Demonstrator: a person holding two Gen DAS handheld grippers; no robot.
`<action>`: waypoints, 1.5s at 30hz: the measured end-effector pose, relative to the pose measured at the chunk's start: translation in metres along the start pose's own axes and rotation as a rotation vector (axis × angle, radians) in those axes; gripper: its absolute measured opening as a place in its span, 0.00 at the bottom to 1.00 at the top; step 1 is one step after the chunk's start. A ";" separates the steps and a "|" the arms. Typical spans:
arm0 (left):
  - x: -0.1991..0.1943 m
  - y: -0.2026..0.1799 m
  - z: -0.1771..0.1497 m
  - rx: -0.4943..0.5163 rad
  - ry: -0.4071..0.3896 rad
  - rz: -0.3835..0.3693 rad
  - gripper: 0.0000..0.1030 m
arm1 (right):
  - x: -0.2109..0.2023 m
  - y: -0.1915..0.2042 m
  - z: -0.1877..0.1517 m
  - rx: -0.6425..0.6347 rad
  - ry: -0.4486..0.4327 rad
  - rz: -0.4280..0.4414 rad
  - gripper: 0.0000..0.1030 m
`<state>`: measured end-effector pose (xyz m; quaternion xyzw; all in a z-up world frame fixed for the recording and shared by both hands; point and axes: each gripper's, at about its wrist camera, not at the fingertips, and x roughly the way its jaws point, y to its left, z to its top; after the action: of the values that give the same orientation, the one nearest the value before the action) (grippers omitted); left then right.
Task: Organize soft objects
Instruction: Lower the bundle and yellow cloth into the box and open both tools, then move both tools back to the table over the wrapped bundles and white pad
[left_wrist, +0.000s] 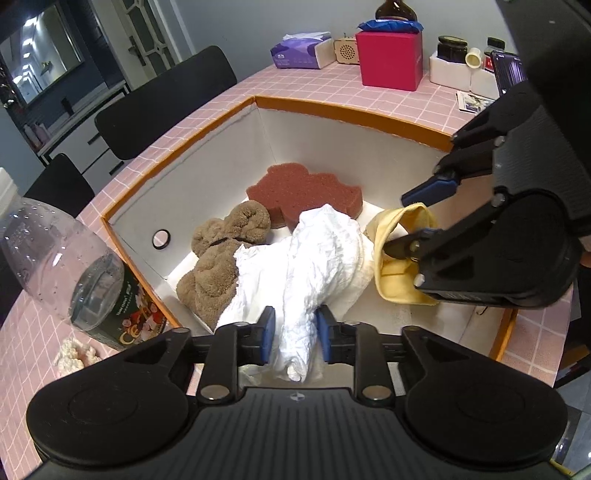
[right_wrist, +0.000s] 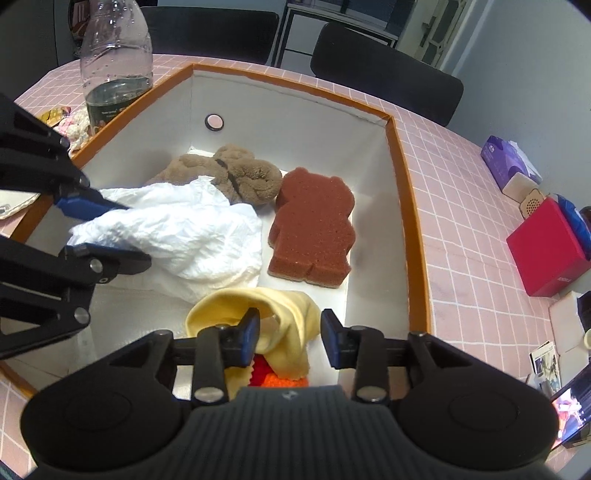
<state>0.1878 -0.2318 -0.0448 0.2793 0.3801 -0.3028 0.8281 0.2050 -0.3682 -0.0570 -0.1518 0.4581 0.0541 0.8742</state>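
A white box with an orange rim (left_wrist: 351, 110) (right_wrist: 406, 184) holds a bear-shaped brown sponge (left_wrist: 306, 192) (right_wrist: 314, 229), a tan fluffy towel (left_wrist: 218, 258) (right_wrist: 236, 173), a crumpled white cloth (left_wrist: 325, 251) (right_wrist: 192, 229) and a yellow cloth (left_wrist: 388, 291) (right_wrist: 288, 306). My left gripper (left_wrist: 295, 325) (right_wrist: 138, 233) is open at the box's near edge; the white cloth hangs loosely between its blue pads. My right gripper (right_wrist: 290, 328) (left_wrist: 395, 226) is open over the yellow cloth, with a gap at its right pad. Something red and orange (right_wrist: 273, 373) shows under the yellow cloth.
A clear plastic bottle (left_wrist: 55, 258) (right_wrist: 114, 55) stands on the pink tiled table beside the box, with a small white crocheted piece (left_wrist: 74, 356) near it. At the far end are a tissue pack (left_wrist: 299, 51), a red box (left_wrist: 391, 59) and jars (left_wrist: 452, 48). Black chairs (left_wrist: 162, 99) line the table.
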 end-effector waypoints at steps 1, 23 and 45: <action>-0.002 0.000 0.000 0.002 -0.003 0.002 0.34 | -0.004 0.001 0.000 -0.007 -0.006 -0.010 0.38; -0.078 0.009 -0.018 -0.015 -0.179 0.032 0.53 | -0.092 0.008 -0.003 -0.034 -0.144 0.030 0.68; -0.146 0.063 -0.122 -0.296 -0.412 0.214 0.53 | -0.118 0.118 0.006 0.008 -0.423 0.242 0.71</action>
<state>0.0990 -0.0634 0.0189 0.1263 0.2121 -0.2049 0.9471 0.1144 -0.2494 0.0173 -0.0775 0.2800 0.1871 0.9384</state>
